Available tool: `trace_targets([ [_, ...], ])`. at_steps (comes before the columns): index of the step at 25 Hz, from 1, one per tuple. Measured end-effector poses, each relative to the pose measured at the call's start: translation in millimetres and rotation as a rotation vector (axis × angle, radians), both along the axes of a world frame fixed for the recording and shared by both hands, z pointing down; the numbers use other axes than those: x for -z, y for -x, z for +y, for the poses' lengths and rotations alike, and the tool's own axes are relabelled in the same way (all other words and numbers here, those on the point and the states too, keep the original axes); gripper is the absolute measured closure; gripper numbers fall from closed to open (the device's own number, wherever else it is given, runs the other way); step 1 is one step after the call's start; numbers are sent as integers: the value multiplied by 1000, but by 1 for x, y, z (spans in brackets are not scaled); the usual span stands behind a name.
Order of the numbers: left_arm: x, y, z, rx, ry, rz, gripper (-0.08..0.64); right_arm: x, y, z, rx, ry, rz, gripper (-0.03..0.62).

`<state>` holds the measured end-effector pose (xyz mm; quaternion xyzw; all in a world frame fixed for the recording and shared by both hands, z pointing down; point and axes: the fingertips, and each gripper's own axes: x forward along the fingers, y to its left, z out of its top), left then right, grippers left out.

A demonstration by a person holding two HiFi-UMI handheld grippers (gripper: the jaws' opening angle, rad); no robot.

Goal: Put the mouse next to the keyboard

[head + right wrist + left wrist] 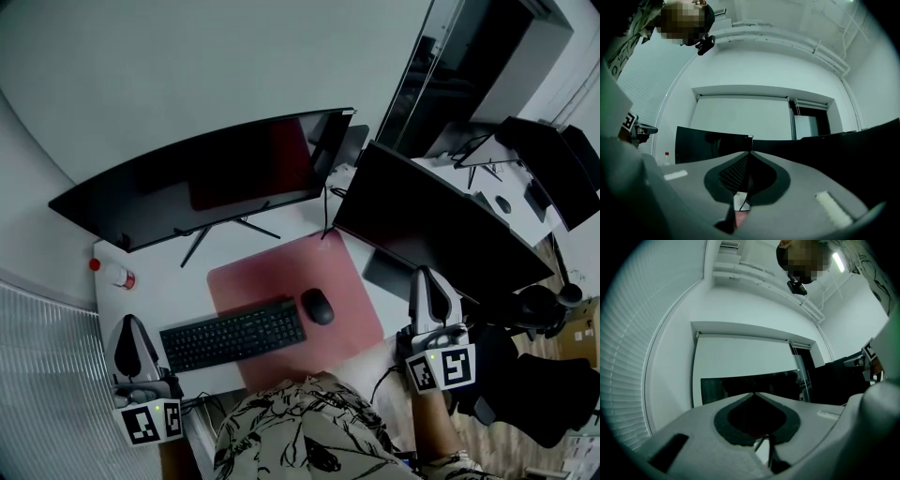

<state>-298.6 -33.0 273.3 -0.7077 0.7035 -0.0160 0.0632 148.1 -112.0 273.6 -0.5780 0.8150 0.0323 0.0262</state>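
left gripper (131, 323) and right gripper (427, 277) fingers (733, 173) clenched empty; black oval mouse (317, 306) beside keyboard (232, 335).

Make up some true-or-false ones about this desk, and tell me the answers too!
1. The mouse lies on the red mat. True.
2. The mouse is to the left of the keyboard. False: in the head view it lies just off the keyboard's right end.
3. The right gripper is holding the mouse. False: its fingers are shut with nothing between them, and it is off by the desk's right side, away from the mouse.
4. A bottle with a red cap is near the desk's left end. True.
5. There is only one screen. False: a curved monitor and a second monitor stand side by side.
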Motion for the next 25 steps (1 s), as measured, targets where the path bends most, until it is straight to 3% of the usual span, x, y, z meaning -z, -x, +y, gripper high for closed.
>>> trace_targets([
  [25, -10, 1, -2, 14, 21, 27, 560, -7, 0, -10, -5, 20, -2, 586],
])
